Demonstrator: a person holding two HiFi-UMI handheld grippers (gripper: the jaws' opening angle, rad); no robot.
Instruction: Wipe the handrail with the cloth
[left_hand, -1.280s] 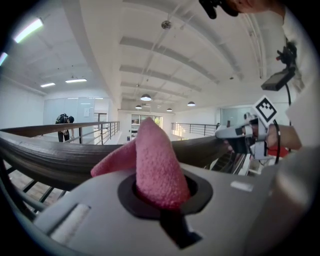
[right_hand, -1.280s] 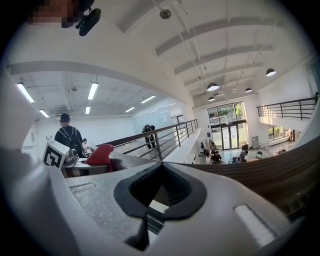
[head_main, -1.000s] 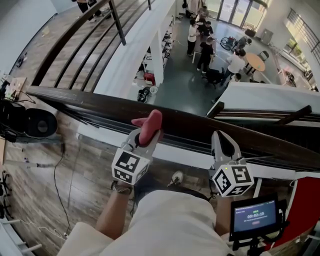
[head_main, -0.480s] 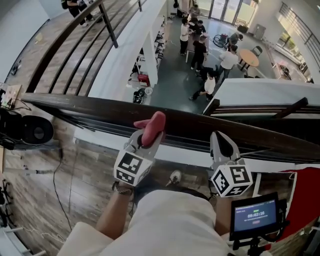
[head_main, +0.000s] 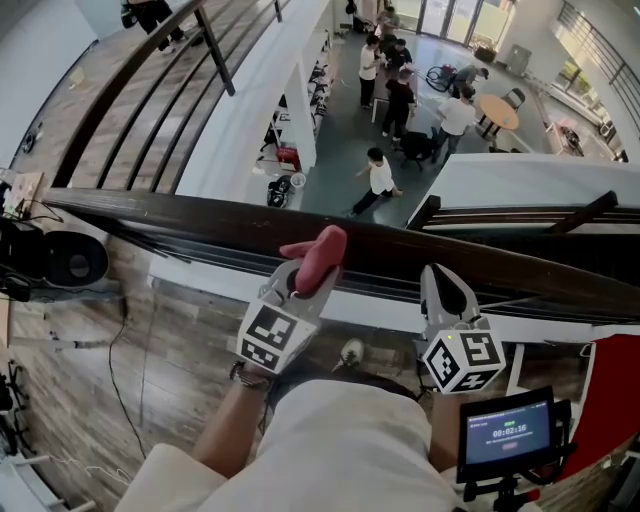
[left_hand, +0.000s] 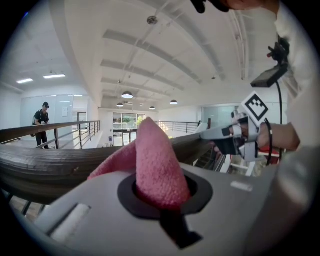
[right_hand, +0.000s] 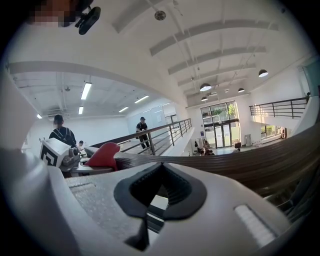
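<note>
- Cloth (head_main: 318, 258) (left_hand: 155, 165): one, pink. It is pinched in the left gripper, and its free end sticks out past the jaw tips and lies on top of the handrail.
- Left gripper (head_main: 303, 278) (left_hand: 160, 194): one, held at the near edge of the handrail, jaws clamped on the cloth.
- Right gripper (head_main: 447, 280) (right_hand: 160, 192): one, jaws pressed together with nothing between them. Its tips are up against the near side of the handrail, to the right of the cloth and apart from it.
- Handrail (head_main: 180, 215) (left_hand: 50, 160) (right_hand: 250, 160): one, dark wood, running across from left to right, with bars beneath it.
- Near side of the handrail: wooden plank floor (head_main: 70, 340); one small lit screen (head_main: 505, 432) low at the right.
- Beyond the handrail: an open drop to a lower hall with a dark floor (head_main: 345, 150). Several people stand there, too small to count surely, and there is one round table (head_main: 497, 112).
- Left of the handrail's far end: a second railing (head_main: 120, 90) running away along a gallery.
</note>
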